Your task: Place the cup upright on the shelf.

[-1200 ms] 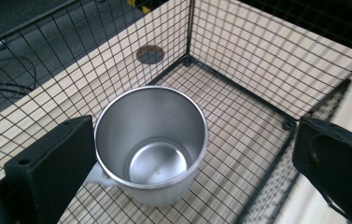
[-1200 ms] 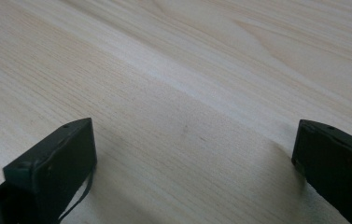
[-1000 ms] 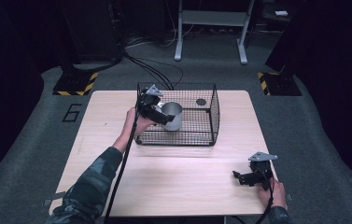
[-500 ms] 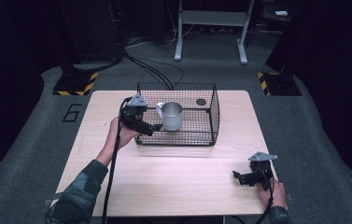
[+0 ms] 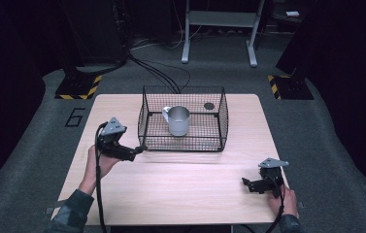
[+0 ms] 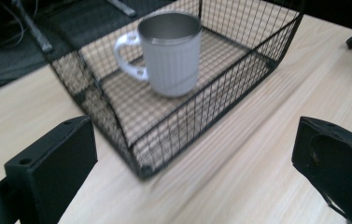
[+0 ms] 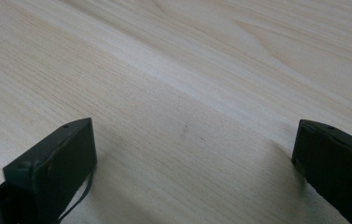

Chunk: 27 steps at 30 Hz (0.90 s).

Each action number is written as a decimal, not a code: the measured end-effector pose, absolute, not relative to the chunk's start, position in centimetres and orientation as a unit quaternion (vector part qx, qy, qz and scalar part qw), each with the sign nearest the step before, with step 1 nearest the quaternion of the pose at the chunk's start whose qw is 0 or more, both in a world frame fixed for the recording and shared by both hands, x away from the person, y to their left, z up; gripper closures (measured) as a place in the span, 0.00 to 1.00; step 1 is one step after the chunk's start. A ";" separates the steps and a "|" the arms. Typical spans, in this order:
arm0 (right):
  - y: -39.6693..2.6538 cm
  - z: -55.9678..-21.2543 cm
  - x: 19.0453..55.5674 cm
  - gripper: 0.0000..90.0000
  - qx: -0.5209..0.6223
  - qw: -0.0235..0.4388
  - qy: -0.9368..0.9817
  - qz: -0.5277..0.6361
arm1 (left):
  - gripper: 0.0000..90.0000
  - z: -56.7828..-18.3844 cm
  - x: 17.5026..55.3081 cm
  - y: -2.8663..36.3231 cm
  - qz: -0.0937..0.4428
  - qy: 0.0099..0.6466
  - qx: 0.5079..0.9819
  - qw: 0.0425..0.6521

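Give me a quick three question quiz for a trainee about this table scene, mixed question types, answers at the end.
1. True or false: the mug stands upright inside the wire basket.
2. Which gripper is nearer the basket? A) left gripper B) right gripper
3. Fill in: the small dark disc lies in the basket's far ____ corner, as the high view shows it.

Key:
1. True
2. A
3. right
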State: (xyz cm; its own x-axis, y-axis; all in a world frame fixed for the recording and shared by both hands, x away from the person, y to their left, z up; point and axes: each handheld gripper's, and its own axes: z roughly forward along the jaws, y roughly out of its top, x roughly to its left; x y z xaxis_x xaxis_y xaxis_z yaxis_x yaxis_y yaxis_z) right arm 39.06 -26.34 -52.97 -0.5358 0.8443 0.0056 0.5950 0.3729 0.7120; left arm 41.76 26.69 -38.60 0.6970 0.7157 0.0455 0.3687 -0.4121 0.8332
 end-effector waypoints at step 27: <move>-26.3 -53.0 39.1 0.00 0.445 0.184 0.808 0.339 | 0.00 -53.1 38.5 35.4 0.206 0.501 0.770 0.338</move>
